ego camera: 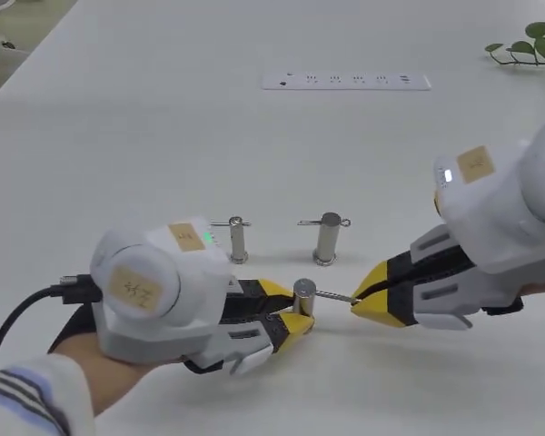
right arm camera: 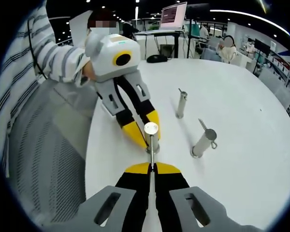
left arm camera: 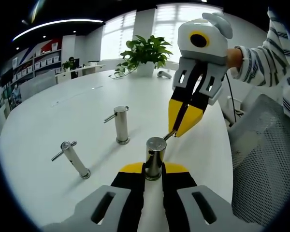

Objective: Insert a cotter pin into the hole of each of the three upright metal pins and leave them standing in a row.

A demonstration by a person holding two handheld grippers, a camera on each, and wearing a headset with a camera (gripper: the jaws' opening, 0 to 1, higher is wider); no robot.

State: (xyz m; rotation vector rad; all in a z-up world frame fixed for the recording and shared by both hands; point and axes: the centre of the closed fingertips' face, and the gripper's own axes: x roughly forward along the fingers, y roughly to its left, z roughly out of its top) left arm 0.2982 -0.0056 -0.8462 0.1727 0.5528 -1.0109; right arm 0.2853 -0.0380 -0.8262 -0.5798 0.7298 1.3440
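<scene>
**Head view:** left gripper (ego camera: 292, 311) sits low, a hand wrapped behind it, its jaws closed on the upright metal pin (ego camera: 303, 292). Right gripper (ego camera: 363, 301) comes in level from the right, jaws pinched on the cotter pin (ego camera: 334, 295). The cotter pin's free end meets the pin's head; cannot tell whether it is through the hole. Second pin (ego camera: 237, 240) and third pin (ego camera: 327, 239) stand just behind, each with its own cotter pin across the head. The white table (ego camera: 118, 109) lies open beyond, with a power strip (ego camera: 346, 82) far off.

**Left gripper view:** jaws clamp the metal pin (left arm camera: 155, 159) low on its shaft. Right gripper (left arm camera: 180, 128) slants down from above. A plant (left arm camera: 145, 50) stands at the far edge.

**Right gripper view:** jaws shut on the cotter pin (right arm camera: 152, 162), aimed at the metal pin (right arm camera: 152, 137). Left gripper (right arm camera: 145, 129) is opposite. A mesh chair (right arm camera: 48, 159) stands beside the table edge.
</scene>
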